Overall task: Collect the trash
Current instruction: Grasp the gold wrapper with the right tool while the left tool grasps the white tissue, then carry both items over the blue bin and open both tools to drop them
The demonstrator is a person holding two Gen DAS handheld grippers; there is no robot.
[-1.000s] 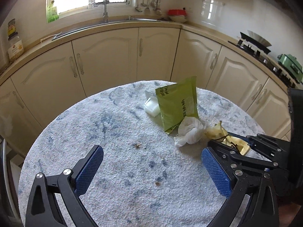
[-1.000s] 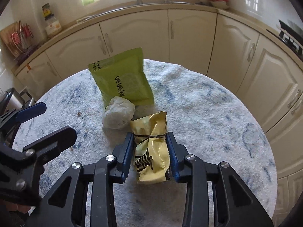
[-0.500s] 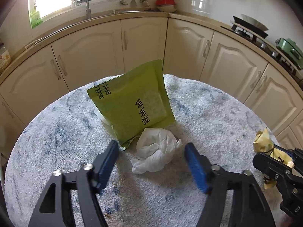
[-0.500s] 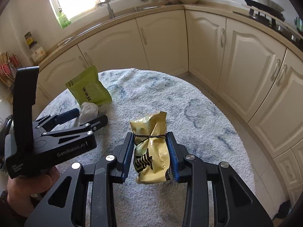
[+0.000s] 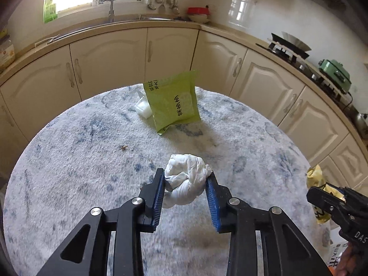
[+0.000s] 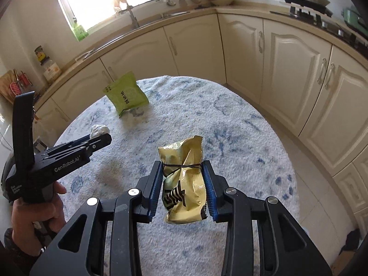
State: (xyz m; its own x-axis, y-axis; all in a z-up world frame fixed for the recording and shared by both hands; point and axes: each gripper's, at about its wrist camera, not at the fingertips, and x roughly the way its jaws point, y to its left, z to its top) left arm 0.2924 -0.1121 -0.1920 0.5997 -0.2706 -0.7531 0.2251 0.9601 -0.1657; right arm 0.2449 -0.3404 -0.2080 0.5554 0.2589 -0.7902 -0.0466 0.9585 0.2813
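Observation:
A crumpled white tissue [image 5: 186,179] sits between the blue pads of my left gripper [image 5: 185,184], whose jaws are closing and press on both its sides. My right gripper [image 6: 182,179] is shut on a crumpled yellow snack wrapper [image 6: 182,184] and holds it above the round table [image 6: 230,124]. A green packet [image 5: 174,102] lies at the table's far side, with a small white plastic cup [image 5: 143,109] against its left edge. In the right wrist view the left gripper [image 6: 101,135] shows at the left with the tissue [image 6: 99,130] at its tip, and the green packet [image 6: 125,94] beyond.
The table wears a white and blue fuzzy cover [image 5: 69,161] with a few brown crumbs [image 5: 124,147]. Cream cabinets [image 5: 108,59] curve round behind, with a sink [image 5: 110,7] under the window and a stove [image 5: 287,48] at the right. A hand [image 6: 39,207] holds the left gripper's handle.
The left gripper moved over to the tissue, closed on it and drew it away from the green packet. The right gripper carried the yellow wrapper off to the right and rose.

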